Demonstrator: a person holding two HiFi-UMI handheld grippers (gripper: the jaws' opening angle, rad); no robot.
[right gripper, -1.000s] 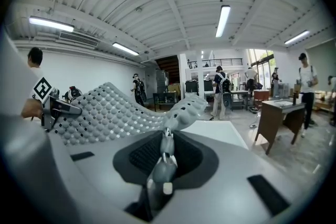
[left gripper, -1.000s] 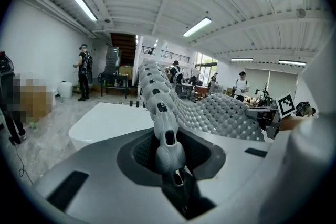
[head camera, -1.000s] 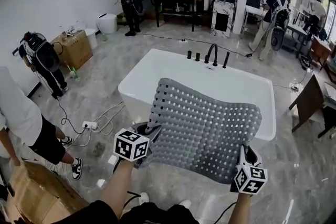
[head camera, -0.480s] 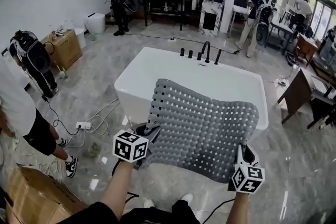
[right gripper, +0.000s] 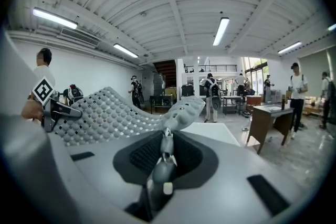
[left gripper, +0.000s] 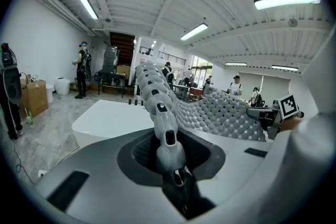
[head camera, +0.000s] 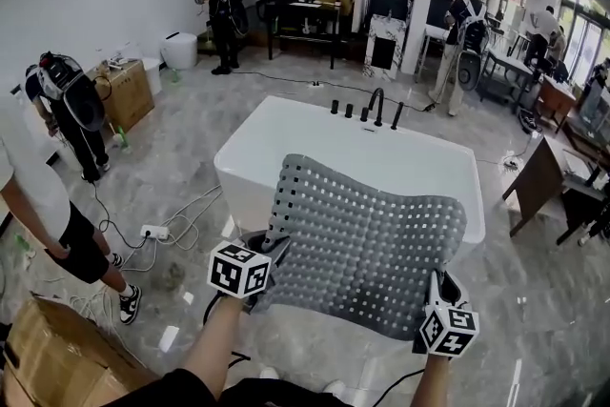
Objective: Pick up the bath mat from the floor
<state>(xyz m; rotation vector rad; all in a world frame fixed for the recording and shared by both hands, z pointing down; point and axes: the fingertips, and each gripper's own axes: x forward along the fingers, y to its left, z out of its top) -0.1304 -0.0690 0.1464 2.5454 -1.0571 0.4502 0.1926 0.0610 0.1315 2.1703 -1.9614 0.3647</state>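
Note:
A grey perforated bath mat (head camera: 367, 238) hangs in the air, stretched between both grippers above the near side of a white bathtub (head camera: 286, 133). My left gripper (head camera: 259, 254) is shut on the mat's near left corner. My right gripper (head camera: 440, 293) is shut on its near right corner. In the left gripper view the mat's edge (left gripper: 160, 113) rises out of the closed jaws, and the right gripper (left gripper: 273, 115) shows at the far side. In the right gripper view the mat (right gripper: 121, 113) spreads off to the left from its pinched edge (right gripper: 167, 150).
The bathtub carries black taps (head camera: 376, 105) on its far rim. A power strip and cables (head camera: 157, 229) lie on the floor at left beside a cardboard box (head camera: 57, 353). Several people stand around the room. A dark table (head camera: 538, 186) stands at right.
The view has shifted a little, and the mat and both grippers sit slightly lower and further right in it. Both grips on the mat are unchanged.

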